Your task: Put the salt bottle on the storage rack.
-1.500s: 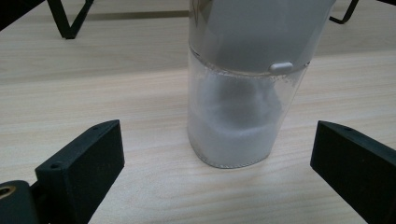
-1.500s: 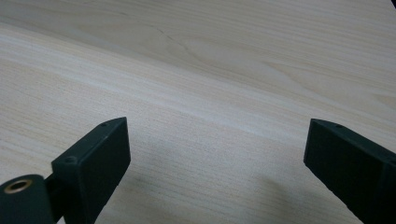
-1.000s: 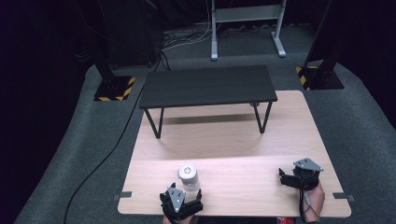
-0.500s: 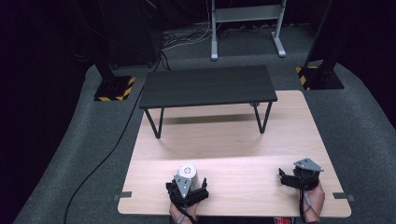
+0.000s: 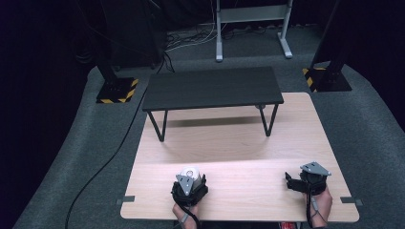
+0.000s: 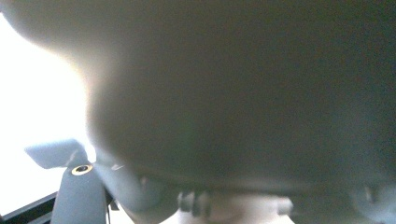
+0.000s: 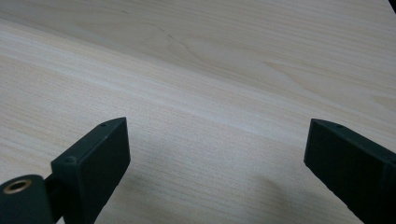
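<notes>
- The room around you is dark; grey carpet, black stands with yellow-and-black striped feet (image 5: 115,90), a cable trailing on the floor.
- A pale wooden table (image 5: 248,143) fills the middle; on its far half stands a low black bench (image 5: 212,88) on thin legs.
- Your white roll (image 5: 190,173) stands upright near the front edge, left of centre, its round top facing up and its long axis vertical.
- Your left gripper (image 5: 189,187) is right up against the roll from the near side; in the left gripper view the roll (image 6: 243,93) looms blurred and very close; you cannot tell from this whether the jaws have clamped it or are merely around it.
- Your right gripper (image 5: 300,182) rests well apart at the front right; its jaws stand wide apart over bare wood (image 7: 196,93); nothing lies between them.
- The left hand is far nearer; the roll lies straight ahead of its jaws, so I judge any lift is its job.
</notes>
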